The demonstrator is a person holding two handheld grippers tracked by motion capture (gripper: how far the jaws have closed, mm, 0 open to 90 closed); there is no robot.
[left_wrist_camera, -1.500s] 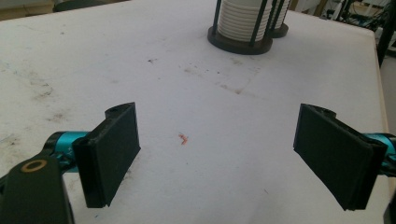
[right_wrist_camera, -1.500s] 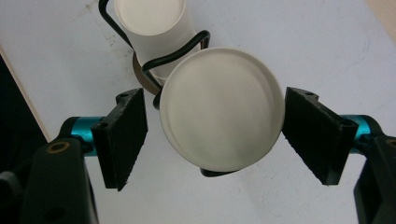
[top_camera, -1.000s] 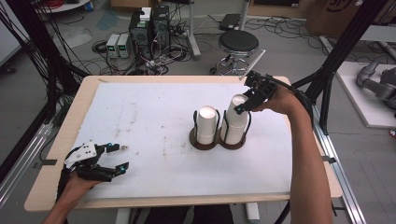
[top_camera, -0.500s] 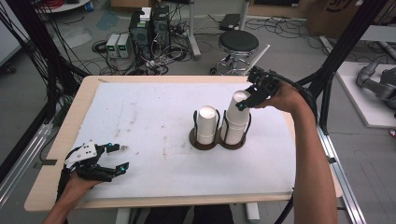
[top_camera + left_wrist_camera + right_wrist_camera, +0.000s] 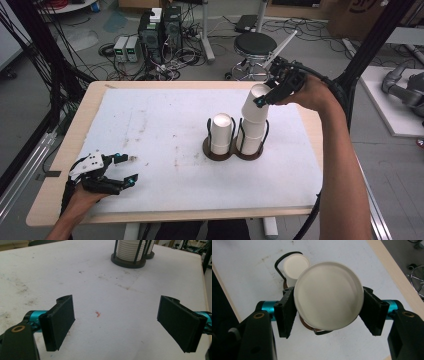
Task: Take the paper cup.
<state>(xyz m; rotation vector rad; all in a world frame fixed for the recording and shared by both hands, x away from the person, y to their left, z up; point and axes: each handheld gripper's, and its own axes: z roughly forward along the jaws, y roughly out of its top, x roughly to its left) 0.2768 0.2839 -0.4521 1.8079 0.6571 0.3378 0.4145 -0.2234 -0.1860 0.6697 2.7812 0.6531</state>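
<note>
Both grippers, the left gripper (image 5: pixel 125 169) and the right gripper (image 5: pixel 270 95), have black bodies, flat black jaws, teal bars, brass-ringed screws and black cables; the left bears a grey three-cornered plate.

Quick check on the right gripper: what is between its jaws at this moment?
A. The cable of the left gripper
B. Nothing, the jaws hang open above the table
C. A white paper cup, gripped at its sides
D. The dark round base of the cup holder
C: in the right gripper view the right gripper has its jaws pressed on both sides of a white paper cup, above the cup holder.
</note>
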